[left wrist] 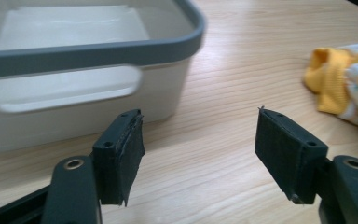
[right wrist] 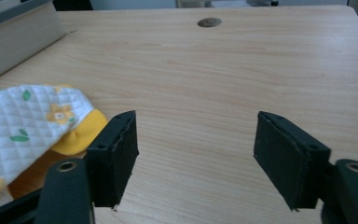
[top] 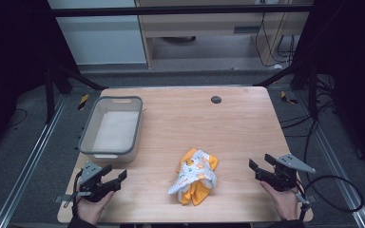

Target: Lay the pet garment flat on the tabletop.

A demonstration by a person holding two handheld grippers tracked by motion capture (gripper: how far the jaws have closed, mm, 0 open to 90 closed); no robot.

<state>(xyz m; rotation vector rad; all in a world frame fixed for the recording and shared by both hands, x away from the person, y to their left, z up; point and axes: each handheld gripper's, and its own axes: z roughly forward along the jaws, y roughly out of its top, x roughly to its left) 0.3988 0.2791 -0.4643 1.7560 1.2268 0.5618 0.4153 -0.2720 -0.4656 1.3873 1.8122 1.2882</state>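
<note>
Wood table (top: pixel 247 123) on a metal frame, dark room w/ cables at the right; a grey bin (top: pixel 88 128) sits at the table's left, a small round grommet (top: pixel 216 99) near the far edge. The cloth (top: pixel 197 176), white quilted w/ yellow flowers over an orange part, lies crumpled at the near-centre, between the two grippers and touching neither. Left gripper (top: pixel 115 174) at the near-left corner, just in front of the bin, jaws wide w/ nothing in them, cloth well off to its right; right gripper (top: pixel 258 168) at the near-right, jaws also wide and empty, cloth to its left.
</note>
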